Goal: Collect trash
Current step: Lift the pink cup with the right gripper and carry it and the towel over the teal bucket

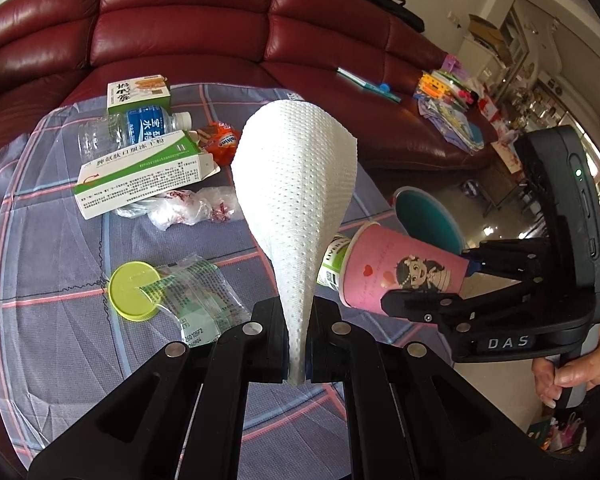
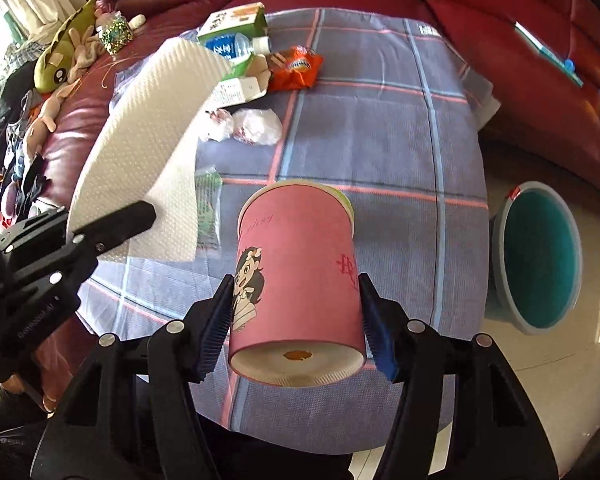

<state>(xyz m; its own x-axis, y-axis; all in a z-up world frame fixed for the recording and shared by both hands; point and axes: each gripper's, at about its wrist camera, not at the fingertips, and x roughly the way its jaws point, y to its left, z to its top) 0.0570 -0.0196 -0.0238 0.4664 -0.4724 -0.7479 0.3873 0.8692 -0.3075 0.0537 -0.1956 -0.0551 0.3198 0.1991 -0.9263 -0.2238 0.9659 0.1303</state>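
Left claw: the left claw (image 1: 298, 344) is seen closed tight on the narrow lower end of a white embossed paper towel (image 1: 296, 184).
Paper towel axis: the sheet is held upright, its long axis rising straight out from between the pads and fanning wide toward the top, above the desk (image 1: 60, 240).
Right claw: the right claw (image 2: 296, 320) is seen part open, its ribbed pads pressed against opposite sides of a pink paper cup (image 2: 296, 264) near the base.
Paper cup axis: the cup is held clear of the desk, its long axis running along the claw's fingers; the stained base faces the right wrist camera and the mouth points away, downward toward the checked cloth.
Cup contents: a green-and-white item (image 1: 332, 264), not clearly identified, is seen protruding from the cup's mouth.
Cup relative to towel: in the left wrist view the cup's mouth lies just beside the towel's lower right edge.
Desk: covered by a blue-grey cloth with pink and blue lines.
Other trash on desk: a yellow-green lid (image 1: 134, 290), a clear printed wrapper (image 1: 200, 300), a crumpled plastic bag (image 1: 188, 208), a white-and-green medicine box (image 1: 140, 176), a plastic water bottle (image 1: 136, 128) and an orange snack packet (image 1: 220, 142).
Floor: a teal basin (image 2: 536, 256) is seen beside the desk.
Background: a dark red leather sofa (image 1: 188, 20) behind the desk.
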